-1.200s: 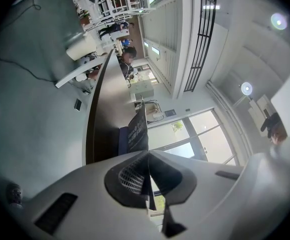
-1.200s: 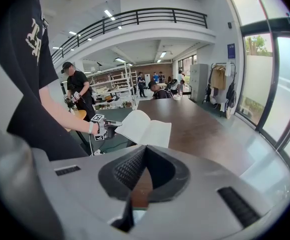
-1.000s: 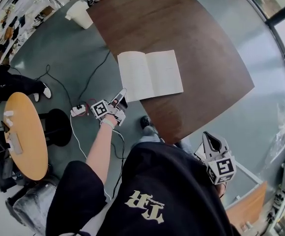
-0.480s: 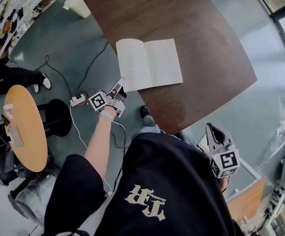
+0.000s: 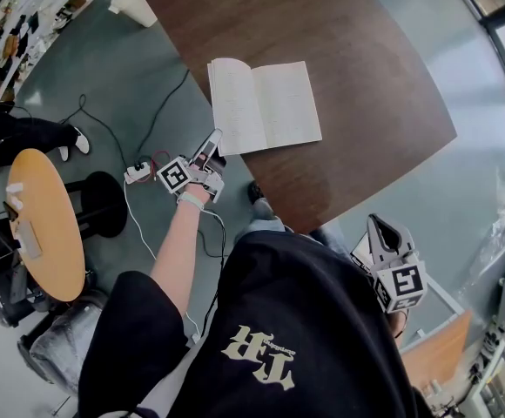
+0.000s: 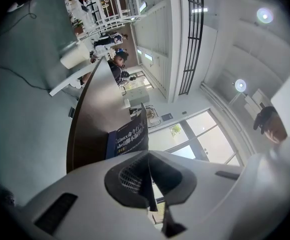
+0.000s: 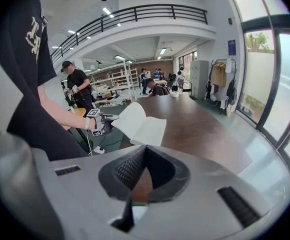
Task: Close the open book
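While the open book (image 5: pixel 265 104) lies by the near left edge of the dark table (image 5: pixel 366 68), its left half tilts up off the wood. Just beside that half's near left corner is the left gripper (image 5: pixel 212 139), its jaws pressed together. Well apart to the right, off the table's near edge, the right gripper (image 5: pixel 377 231) hangs with its jaws together too.

left gripper (image 5: pixel 211 142): outstretched, jaws together; right gripper (image 5: pixel 377 225): low, jaws together
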